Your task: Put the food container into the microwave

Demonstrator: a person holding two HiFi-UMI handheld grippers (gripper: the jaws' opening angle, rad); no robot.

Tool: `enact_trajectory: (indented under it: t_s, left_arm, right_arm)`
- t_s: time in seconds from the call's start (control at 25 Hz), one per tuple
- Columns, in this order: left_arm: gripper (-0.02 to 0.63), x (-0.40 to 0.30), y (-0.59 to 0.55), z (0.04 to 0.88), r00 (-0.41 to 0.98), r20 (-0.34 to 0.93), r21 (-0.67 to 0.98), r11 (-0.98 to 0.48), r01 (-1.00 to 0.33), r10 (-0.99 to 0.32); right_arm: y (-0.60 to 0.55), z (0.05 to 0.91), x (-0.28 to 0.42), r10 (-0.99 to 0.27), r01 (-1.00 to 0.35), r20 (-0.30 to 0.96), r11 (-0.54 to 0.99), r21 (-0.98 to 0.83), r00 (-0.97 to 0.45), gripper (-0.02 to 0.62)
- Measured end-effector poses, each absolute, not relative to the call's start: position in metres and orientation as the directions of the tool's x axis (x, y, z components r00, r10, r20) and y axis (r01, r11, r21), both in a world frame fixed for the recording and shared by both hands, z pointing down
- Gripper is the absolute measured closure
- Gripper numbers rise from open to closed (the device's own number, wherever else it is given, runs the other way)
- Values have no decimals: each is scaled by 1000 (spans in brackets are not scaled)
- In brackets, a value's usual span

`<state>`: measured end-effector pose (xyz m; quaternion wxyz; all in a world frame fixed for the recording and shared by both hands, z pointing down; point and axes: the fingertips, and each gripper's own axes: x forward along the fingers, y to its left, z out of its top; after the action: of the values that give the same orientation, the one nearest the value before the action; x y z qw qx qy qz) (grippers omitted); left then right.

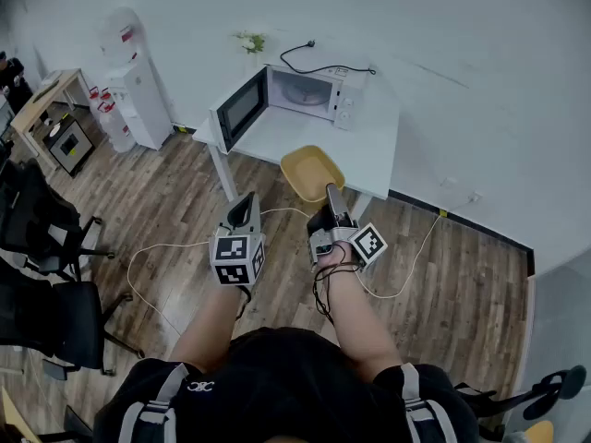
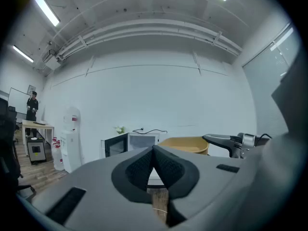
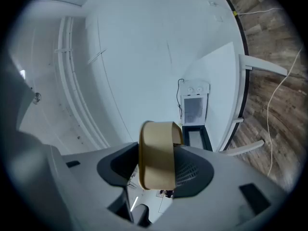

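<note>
A yellow food container point(image 1: 312, 172) hangs in the air just in front of the white table point(image 1: 369, 146), with my right gripper point(image 1: 333, 195) shut on its near rim. In the right gripper view the container's rim point(image 3: 156, 153) fills the gap between the jaws. The white microwave point(image 1: 309, 92) stands on the table with its door point(image 1: 240, 107) swung open to the left and its cavity showing. My left gripper point(image 1: 244, 203) is held beside the right one over the floor, jaws shut and empty point(image 2: 154, 150). The container point(image 2: 185, 145) and the microwave point(image 2: 129, 143) also show in the left gripper view.
A power cord point(image 1: 319, 63) lies behind the microwave and a small plant point(image 1: 249, 41) stands by the wall. A water dispenser point(image 1: 129, 81), a desk point(image 1: 42, 100) and black office chairs point(image 1: 37, 238) are at the left. A cable point(image 1: 152, 247) loops over the wooden floor.
</note>
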<state>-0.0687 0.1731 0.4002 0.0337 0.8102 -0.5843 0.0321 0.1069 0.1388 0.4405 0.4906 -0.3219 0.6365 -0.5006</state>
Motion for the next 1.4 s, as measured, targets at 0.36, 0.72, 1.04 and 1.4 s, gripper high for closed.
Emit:
enact_trajectory:
  t_s: [0.36,0.72,1.04,1.4]
  left_arm:
    - [601,-75,180,396,316,81,-20,-319,-948,-945]
    - [603,-100,171,408,340,93,30,-338,-941,-936]
    - [601,-115,160,421,359,93,39,-357,-933,-929]
    - [601,-115,94,432,344,102,18,-344,-939,-933]
  right_arm:
    - [146,442,98,-905,84,-302,291,-953,-299,380]
    - [144,444,80,-909,92,-329,316,-944,-258,380]
    - [142,455,72,-915,75,-342,333,-940,-214,380]
    - [68,466,80,-911,102,-366,352,-930,-190,380]
